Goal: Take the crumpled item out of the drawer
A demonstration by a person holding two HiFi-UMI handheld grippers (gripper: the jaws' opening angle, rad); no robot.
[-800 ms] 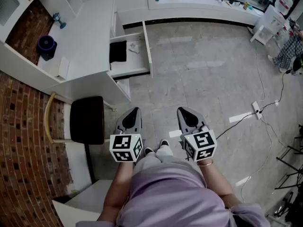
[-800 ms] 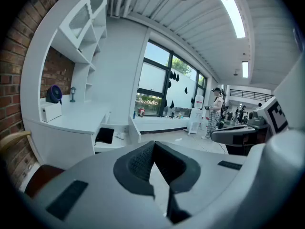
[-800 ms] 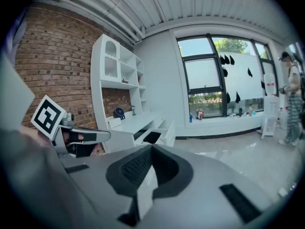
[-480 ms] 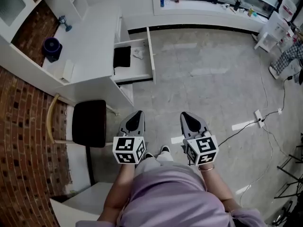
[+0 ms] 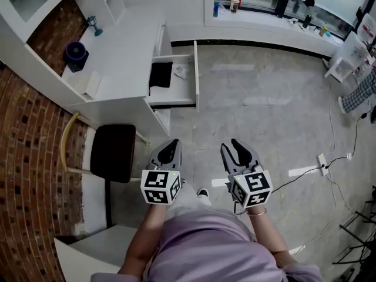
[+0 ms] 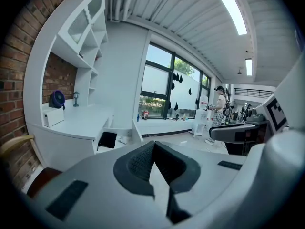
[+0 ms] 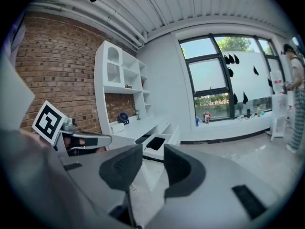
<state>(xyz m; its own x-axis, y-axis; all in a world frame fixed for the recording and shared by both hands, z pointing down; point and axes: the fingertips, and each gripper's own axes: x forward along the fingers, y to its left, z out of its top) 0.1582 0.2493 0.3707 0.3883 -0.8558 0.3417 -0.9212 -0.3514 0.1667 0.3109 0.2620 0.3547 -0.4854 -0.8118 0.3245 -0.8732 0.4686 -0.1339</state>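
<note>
Item one, as I see it from the head view: an open drawer pulled out of the white desk, holding a flat black item at its desk side and the small white crumpled item just beside it, nearer the drawer's front panel. Item two: my left gripper, jaws closed tip to tip on nothing, held low in front of me and well apart from the drawer. Item three: my right gripper, jaws partly apart with nothing between them, beside the left and equally far from the drawer.
</note>
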